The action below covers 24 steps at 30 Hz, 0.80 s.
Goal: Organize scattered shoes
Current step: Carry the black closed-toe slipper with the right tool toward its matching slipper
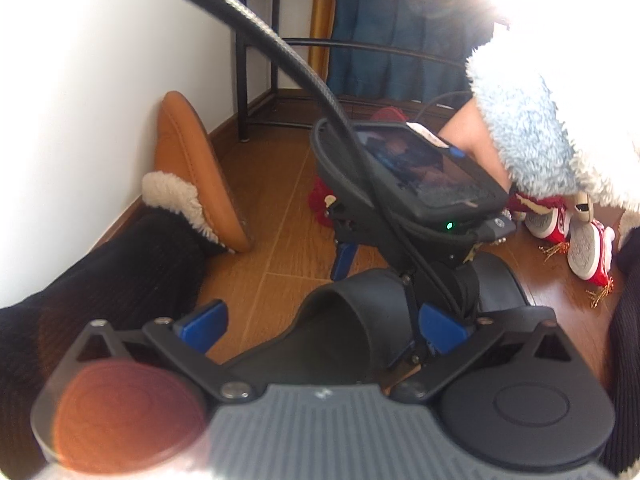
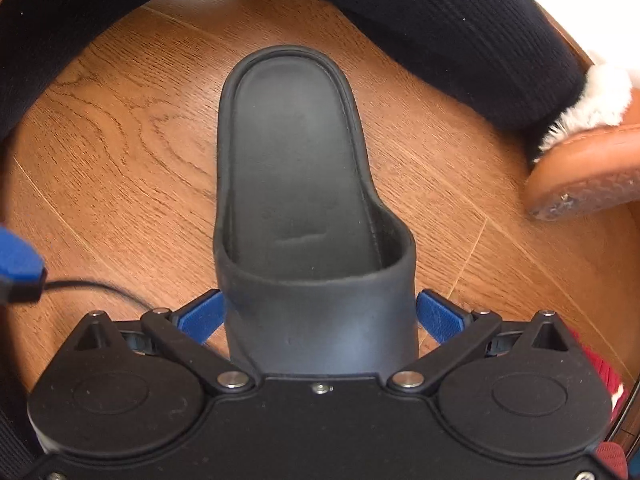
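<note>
A black, one-piece moulded rubber slide sandal (image 2: 304,184) is seen lying sole-down on the brown wood-grain plank floor (image 2: 120,152), between the person's black-clad legs. It is judged to be light, soft and somewhat springy — the wide strap over the toe would give under pressure, while the thick sole edge beneath it should offer firmer purchase, so the toe end is judged the best place for a hold. The right gripper (image 2: 320,316) is set astride that toe end, its blue-padded fingers (image 2: 204,312) spread wide on either side of the strap; contact cannot be confirmed, and nothing is clamped. The left gripper (image 1: 324,328) is likewise held open — nothing lies gripped between its blue pads.
</note>
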Each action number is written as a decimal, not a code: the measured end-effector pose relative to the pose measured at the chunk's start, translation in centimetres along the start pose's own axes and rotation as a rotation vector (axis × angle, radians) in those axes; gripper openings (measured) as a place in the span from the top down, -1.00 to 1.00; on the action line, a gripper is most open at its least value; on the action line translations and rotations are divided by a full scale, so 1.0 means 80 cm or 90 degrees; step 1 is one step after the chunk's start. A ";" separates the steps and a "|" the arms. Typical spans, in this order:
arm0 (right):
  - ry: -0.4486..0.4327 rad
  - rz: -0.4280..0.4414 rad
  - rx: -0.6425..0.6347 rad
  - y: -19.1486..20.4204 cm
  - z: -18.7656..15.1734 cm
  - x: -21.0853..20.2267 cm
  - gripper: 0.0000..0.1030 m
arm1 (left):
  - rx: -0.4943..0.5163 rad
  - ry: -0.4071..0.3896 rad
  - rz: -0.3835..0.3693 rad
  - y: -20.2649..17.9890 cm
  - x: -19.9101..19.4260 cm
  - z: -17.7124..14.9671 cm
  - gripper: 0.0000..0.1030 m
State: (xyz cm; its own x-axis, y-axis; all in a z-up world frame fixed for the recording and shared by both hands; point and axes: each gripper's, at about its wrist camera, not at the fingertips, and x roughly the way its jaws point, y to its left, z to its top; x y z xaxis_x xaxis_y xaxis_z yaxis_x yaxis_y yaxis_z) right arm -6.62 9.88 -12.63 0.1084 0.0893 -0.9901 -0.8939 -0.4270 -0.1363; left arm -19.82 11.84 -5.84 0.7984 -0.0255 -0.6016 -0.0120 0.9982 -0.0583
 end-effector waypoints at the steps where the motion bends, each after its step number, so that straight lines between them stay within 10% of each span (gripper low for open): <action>1: 0.002 0.003 0.007 -0.002 0.000 -0.001 -1.00 | -0.001 0.001 0.000 0.000 0.001 0.000 -0.99; 9: 0.013 0.009 0.032 -0.005 0.011 0.002 -1.00 | -0.004 -0.002 0.002 -0.001 -0.002 0.000 -0.99; 24: 0.065 -0.019 0.549 -0.037 -0.012 -0.003 -1.00 | -0.047 -0.011 0.000 0.013 -0.008 0.000 -0.99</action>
State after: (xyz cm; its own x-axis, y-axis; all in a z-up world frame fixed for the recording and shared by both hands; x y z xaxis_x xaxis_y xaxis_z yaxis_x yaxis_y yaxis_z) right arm -3.61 10.25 -12.04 0.1390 -0.0095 -0.9902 -0.9032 0.4088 -0.1307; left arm -20.33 12.93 -5.49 0.8090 -0.0237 -0.5874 -0.0564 0.9915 -0.1176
